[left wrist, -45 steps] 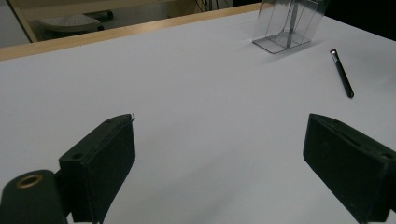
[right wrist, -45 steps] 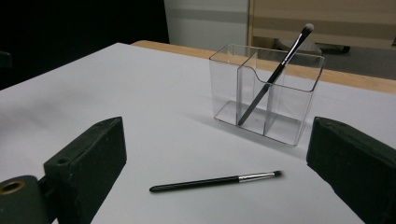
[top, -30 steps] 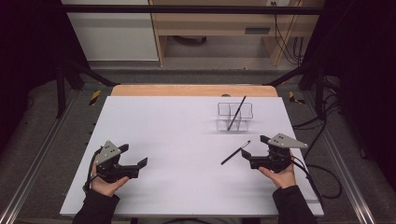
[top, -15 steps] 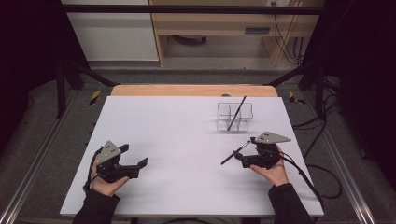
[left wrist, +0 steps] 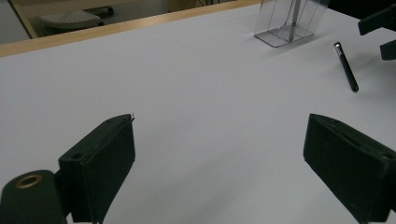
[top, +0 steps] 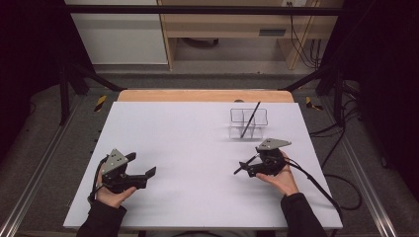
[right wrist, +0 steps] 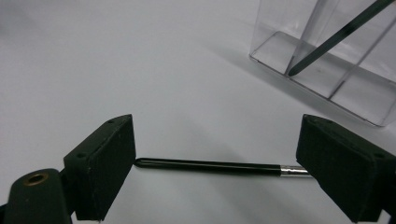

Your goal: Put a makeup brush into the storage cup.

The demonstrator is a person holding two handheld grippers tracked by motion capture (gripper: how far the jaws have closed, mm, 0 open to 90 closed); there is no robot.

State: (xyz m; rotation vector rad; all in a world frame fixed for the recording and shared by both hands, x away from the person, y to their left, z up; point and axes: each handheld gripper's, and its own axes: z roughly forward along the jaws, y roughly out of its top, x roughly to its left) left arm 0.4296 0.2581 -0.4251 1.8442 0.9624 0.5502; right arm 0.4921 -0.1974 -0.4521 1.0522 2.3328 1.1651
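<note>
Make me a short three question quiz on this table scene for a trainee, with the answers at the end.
1. True or false: the right claw is already clamped on the black pen lying on the white table.
2. What stands inside the clear holder near the table's far edge?
A. a second dark pen
B. a spoon
C. nothing
3. Fill in: the left claw has its jaws ____ with nothing between them.

Key
1. False. The pen lies on the table between the right claw's jaws, which have just been closing but stand apart.
2. A. A second dark pen leans in the holder.
3. open
</note>
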